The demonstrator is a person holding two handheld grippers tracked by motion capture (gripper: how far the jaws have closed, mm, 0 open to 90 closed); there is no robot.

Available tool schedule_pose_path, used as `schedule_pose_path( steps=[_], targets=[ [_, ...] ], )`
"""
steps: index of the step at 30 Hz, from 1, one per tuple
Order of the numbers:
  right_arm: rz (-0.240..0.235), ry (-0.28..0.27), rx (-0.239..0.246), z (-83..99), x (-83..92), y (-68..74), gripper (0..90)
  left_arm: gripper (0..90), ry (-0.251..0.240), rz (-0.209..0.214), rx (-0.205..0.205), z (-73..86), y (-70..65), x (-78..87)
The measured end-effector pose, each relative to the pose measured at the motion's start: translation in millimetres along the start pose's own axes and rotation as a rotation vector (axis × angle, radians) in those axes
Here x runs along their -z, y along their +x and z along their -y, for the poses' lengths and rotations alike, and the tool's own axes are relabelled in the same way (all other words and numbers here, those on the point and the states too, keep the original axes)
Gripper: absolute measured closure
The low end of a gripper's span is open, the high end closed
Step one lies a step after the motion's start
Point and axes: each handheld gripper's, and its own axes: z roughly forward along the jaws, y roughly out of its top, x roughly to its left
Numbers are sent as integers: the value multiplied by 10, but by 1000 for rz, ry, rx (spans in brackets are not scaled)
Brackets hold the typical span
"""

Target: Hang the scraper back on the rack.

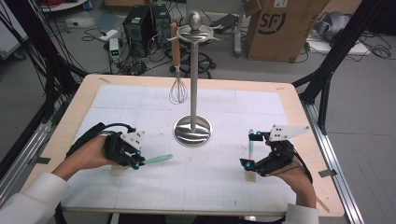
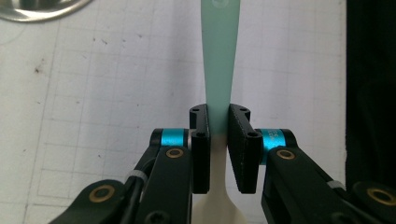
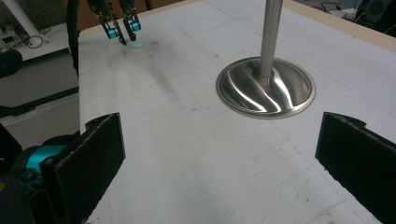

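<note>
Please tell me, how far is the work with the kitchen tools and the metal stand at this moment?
Done: a whisk already hangs from the top of the metal stand. In hand: the left gripper is shut on a green-handled spatula, its handle pointing toward the stand. The right gripper is open and holds nothing. Probably left: carrying the spatula to the stand and hanging it beside the whisk.

A mint-green handle fading to cream-white at the blade is seen on the spatula (image 2: 218,70). The left tongs (image 2: 218,135) are black with bright blue bands and brass-coloured rivets. The worktop (image 1: 299,100) is pale wood, covered by a white mat (image 1: 140,107) printed with a faint grey grid. The stand (image 1: 193,130) is polished silver, and the whisk (image 1: 177,70) has a brown wooden handle.
</note>
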Motion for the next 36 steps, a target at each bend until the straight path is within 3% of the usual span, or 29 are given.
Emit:
schedule_pose_path(
  steps=[8, 11, 15, 20, 30, 36],
  targets=[
    [4, 10, 1, 1, -18, -5, 2, 797, -83, -29, 34, 21, 29, 149],
    [3, 11, 1, 1, -19, -6, 2, 797, -163, -38, 79, 35, 42, 227],
    [2, 14, 0, 5, -21, -13, 2, 797, -235, -55, 98, 31, 51, 336],
    [8, 24, -3, 15, -39, -24, 2, 797, -279, -92, 110, 21, 62, 419],
    [13, 25, -8, 28, -31, -36, 2, 797, -393, -110, 141, -34, 97, 632],
    [13, 27, -12, 30, -30, -37, 2, 797, -421, -131, 136, -109, 90, 779]
  ],
)
